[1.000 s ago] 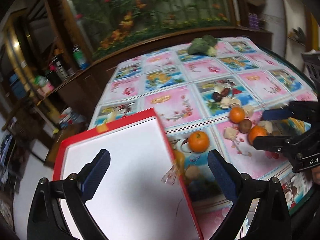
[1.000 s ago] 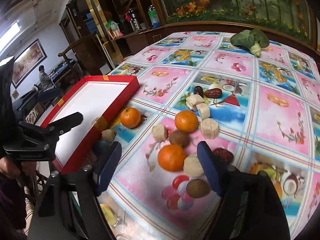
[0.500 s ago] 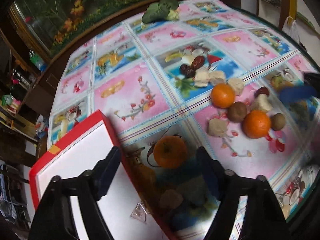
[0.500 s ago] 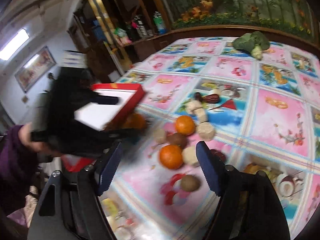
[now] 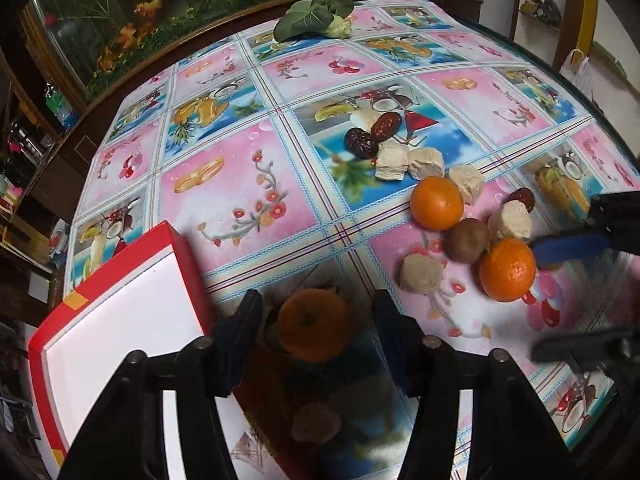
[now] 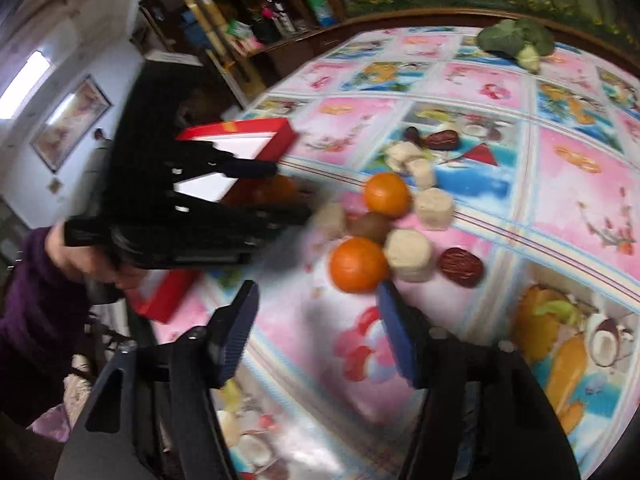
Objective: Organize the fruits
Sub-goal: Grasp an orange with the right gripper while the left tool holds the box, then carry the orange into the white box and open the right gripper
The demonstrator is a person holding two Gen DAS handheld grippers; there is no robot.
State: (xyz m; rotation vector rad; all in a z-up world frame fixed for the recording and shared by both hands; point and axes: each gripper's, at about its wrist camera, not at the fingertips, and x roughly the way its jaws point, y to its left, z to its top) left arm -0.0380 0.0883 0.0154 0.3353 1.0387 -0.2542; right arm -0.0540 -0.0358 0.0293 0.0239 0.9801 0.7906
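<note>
Left wrist view: left gripper [image 5: 316,332], fingers closing, straddles a stem-up orange [image 5: 313,330]; right gripper [image 6: 316,332] closing on nothing.

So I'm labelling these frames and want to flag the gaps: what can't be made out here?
- Left gripper: whether its pads touch the orange between them; shadowed in the left wrist view, hidden behind the gripper in the right.
- Pale lump below that orange: too dark to identify.
- Red box: mostly hidden by the left gripper, right wrist view.
- Right gripper: nothing between its jaws; its lower finger is blurred, left wrist view.
</note>
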